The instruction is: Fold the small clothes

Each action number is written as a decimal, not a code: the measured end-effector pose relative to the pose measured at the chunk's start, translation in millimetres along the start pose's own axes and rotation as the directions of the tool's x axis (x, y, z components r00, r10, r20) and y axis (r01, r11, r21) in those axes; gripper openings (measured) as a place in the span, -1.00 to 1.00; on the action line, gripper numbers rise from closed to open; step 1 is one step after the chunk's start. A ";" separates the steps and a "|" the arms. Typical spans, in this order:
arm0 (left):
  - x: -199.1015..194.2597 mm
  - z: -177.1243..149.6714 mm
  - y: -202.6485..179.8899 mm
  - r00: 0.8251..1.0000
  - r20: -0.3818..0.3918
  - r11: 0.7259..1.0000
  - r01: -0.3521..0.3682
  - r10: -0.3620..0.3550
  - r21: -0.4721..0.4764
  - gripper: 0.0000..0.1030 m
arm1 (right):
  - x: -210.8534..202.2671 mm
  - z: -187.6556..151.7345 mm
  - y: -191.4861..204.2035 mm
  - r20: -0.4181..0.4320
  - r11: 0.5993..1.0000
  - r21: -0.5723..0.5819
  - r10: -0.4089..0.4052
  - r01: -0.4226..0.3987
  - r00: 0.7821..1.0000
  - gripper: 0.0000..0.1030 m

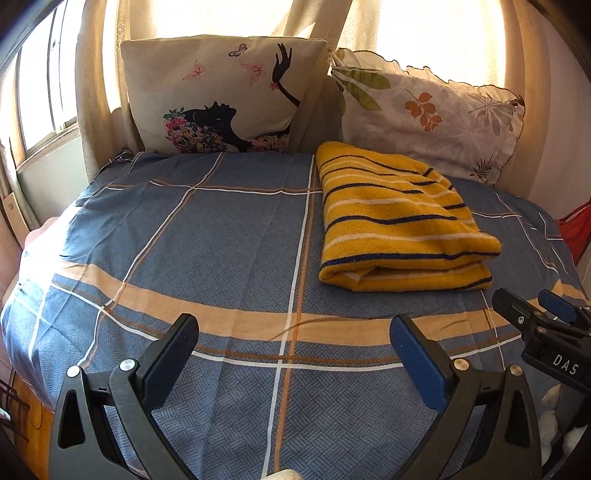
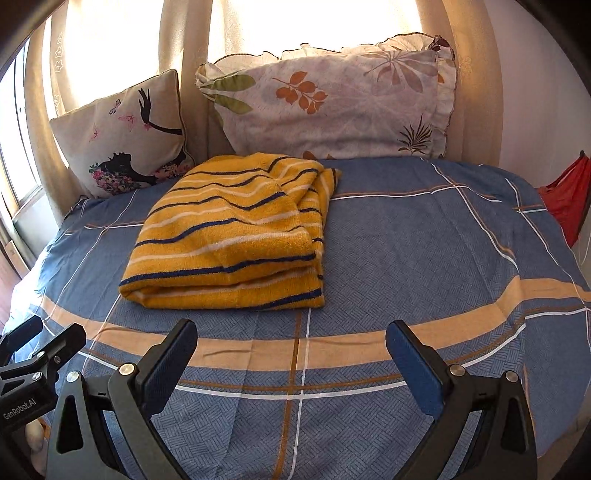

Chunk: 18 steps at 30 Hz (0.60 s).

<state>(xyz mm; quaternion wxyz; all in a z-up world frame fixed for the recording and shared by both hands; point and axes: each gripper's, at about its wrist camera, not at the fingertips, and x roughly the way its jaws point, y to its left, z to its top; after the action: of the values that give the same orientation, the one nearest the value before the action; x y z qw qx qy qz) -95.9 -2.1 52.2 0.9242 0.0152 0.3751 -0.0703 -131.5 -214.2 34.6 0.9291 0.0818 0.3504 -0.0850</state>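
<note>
The yellow striped knit garment [image 2: 229, 236] lies folded on the blue plaid bedsheet [image 2: 424, 251], toward the head of the bed, just in front of 2 pillows: the leaf-print pillow [image 2: 332, 99] and the butterfly-print cushion [image 2: 122, 136]. The left gripper [image 1: 295, 350] hovers over the sheet with its jaws spread wide, holding nothing. The right gripper [image 2: 291, 350] does likewise, jaws wide and empty, near the garment's front edge. Sunlit curtains [image 1: 424, 22] hang behind the pillows.
</note>
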 end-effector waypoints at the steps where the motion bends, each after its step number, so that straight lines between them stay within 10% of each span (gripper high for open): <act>1: 0.7 -0.2 -0.5 1.000 -0.003 1.000 0.002 -0.002 0.001 1.00 | 0.3 0.3 0.6 0.000 1.000 -0.003 -0.001 0.001 1.000 1.00; 18: 9.4 -2.5 1.0 0.999 -0.046 1.000 0.017 -0.018 -0.014 1.00 | 4.3 0.7 5.0 -0.016 1.000 -0.017 0.004 -0.004 1.000 1.00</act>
<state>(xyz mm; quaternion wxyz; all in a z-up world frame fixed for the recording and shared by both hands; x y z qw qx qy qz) -90.8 -2.1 43.8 0.9146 0.0071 0.3971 -0.0756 -126.8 -209.8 32.7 0.9271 0.0754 0.3584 -0.0796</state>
